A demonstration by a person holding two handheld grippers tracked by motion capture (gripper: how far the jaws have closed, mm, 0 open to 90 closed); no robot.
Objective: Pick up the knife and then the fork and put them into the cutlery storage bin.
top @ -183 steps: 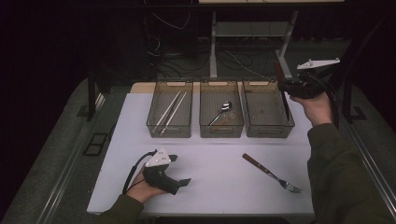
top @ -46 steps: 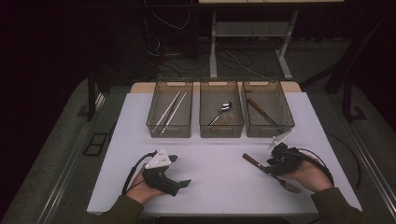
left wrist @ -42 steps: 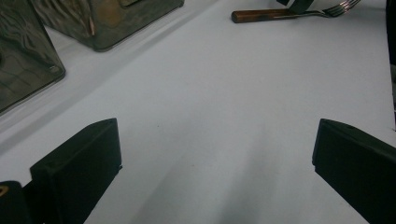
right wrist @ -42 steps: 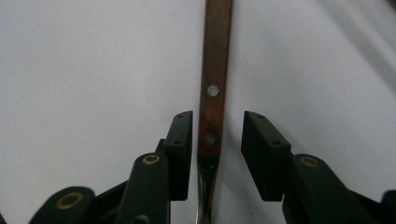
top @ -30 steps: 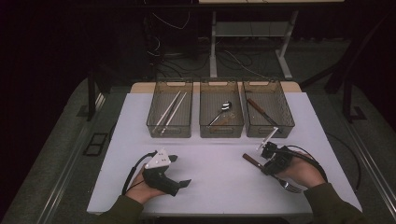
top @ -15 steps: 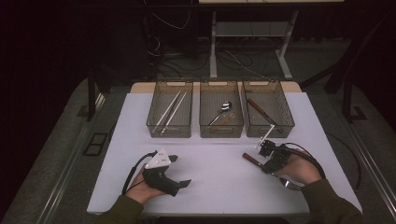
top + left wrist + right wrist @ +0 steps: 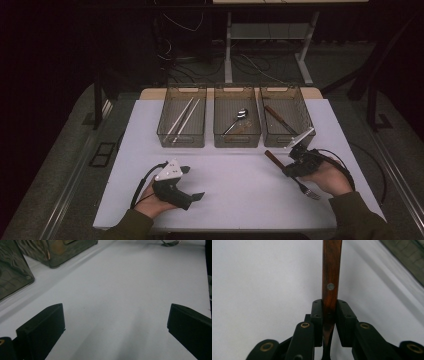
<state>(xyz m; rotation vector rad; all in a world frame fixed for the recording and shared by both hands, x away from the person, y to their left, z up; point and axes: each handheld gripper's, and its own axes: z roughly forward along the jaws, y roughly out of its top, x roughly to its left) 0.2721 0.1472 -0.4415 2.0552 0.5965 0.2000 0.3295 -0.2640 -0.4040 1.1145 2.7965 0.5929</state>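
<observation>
The right gripper [image 7: 329, 322] has its 2 jaws clenched on the fork's [image 7: 331, 277] wooden handle, low in the frame's middle.

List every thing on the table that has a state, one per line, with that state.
Right gripper: shut on the fork's wooden handle.
Fork: clamped by its handle, tines toward the person.
Left gripper: open, nothing between the jaws, resting on the table.
Left bin: holds two chopsticks.
Middle bin: holds a spoon.
Right bin: holds one wooden-handled utensil.
</observation>
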